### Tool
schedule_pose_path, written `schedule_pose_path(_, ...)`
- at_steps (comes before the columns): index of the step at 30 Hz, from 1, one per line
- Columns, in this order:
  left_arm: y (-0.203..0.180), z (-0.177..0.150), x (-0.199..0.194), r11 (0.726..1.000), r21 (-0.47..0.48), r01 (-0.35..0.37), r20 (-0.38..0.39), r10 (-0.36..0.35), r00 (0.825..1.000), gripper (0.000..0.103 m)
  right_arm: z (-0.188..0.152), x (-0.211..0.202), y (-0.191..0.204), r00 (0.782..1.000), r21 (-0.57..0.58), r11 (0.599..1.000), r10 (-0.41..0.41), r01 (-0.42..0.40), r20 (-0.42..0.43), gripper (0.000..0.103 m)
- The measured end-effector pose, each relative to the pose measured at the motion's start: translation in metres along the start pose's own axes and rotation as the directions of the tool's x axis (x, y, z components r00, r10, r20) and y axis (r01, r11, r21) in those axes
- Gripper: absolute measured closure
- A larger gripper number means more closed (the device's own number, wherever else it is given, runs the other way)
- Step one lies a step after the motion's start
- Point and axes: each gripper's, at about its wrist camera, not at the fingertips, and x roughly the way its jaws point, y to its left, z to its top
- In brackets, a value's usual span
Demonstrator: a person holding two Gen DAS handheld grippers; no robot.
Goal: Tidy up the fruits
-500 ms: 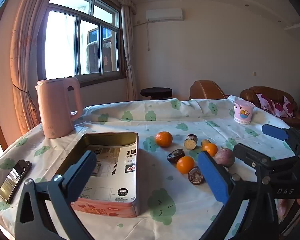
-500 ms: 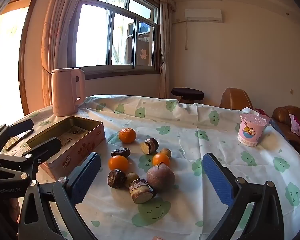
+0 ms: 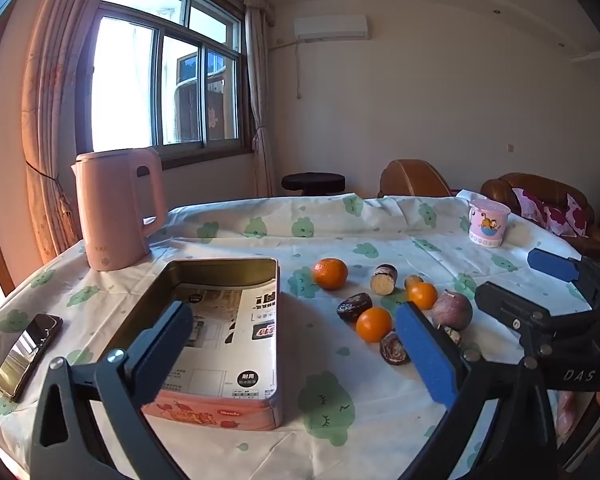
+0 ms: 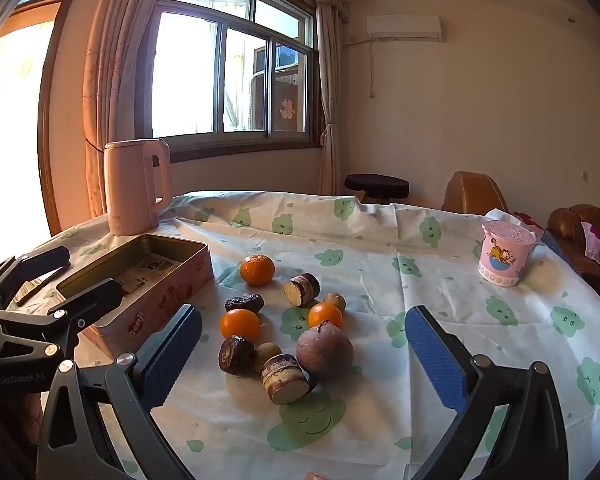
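Three oranges lie among the fruit on the tablecloth: one at the back [image 4: 257, 269], one on the left [image 4: 239, 324] and one in the middle [image 4: 325, 315]. A purple round fruit [image 4: 325, 348], dark dates [image 4: 244, 303] and cut brown rolls [image 4: 284, 378] sit around them. An open pink tin [image 3: 220, 336] with a printed sheet inside stands left of the fruit. My left gripper [image 3: 296, 352] hovers open over the tin's near end. My right gripper [image 4: 300, 356] hangs open just before the fruit pile, nothing between its fingers.
A pink kettle [image 3: 118, 212] stands behind the tin. A phone [image 3: 28, 354] lies near the table's left edge. A pink cartoon cup [image 4: 506, 254] sits at the far right. Chairs, a stool and a sofa stand beyond the round table.
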Motion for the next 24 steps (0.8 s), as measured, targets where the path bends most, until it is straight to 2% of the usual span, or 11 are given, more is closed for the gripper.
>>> schedule_pose_path(24, 0.0072, -0.0024, 0.0022, 1.0, -0.017, -0.01, -0.007, 0.01, 1.0, 0.0, -0.0039, -0.0002, -0.0096, 1.0, 0.041, 0.999, -0.005, 0.004, 0.015, 0.001)
